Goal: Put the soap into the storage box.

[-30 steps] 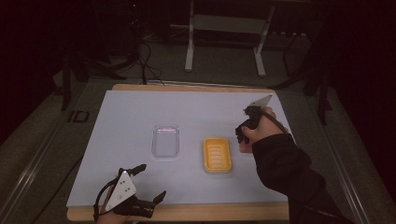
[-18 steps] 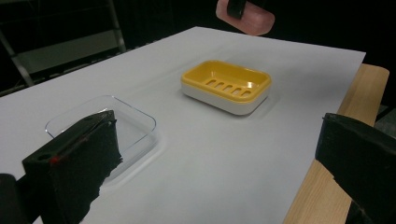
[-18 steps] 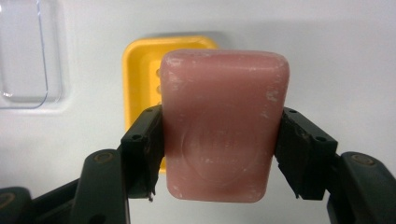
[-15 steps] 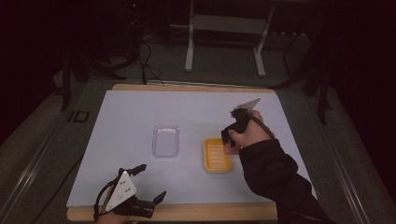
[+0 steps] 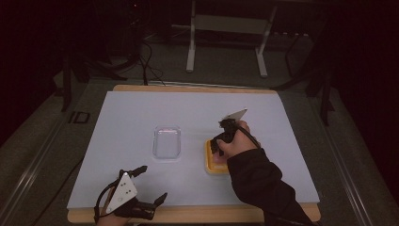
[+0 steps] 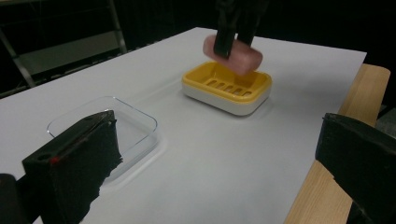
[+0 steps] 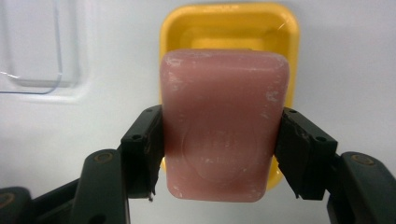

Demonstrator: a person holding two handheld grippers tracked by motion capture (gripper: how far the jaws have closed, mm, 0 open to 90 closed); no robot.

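A pink soap bar (image 7: 224, 93) is clamped between the jaws of my right gripper (image 7: 220, 128), which is shut on its two long sides. The soap (image 6: 232, 52) hangs just above the yellow soap dish (image 6: 226, 86), apart from it. From above, my right gripper (image 5: 218, 143) and hand cover much of the dish (image 5: 210, 164). A clear plastic tray (image 5: 167, 142) lies flat to the left of the dish. At the table's front left corner my left gripper (image 5: 154, 181) is open, its jaws wide apart with nothing between them (image 6: 217, 130).
A white sheet (image 5: 141, 108) covers the wooden table top, whose bare edge (image 6: 364, 93) runs along the near side. A metal stand (image 5: 226, 42) and cables stand on the dark floor beyond the far edge.
My right gripper has carried the soap leftward and nearer, from beside the dish's far right corner to over the dish. The left gripper has stayed still.
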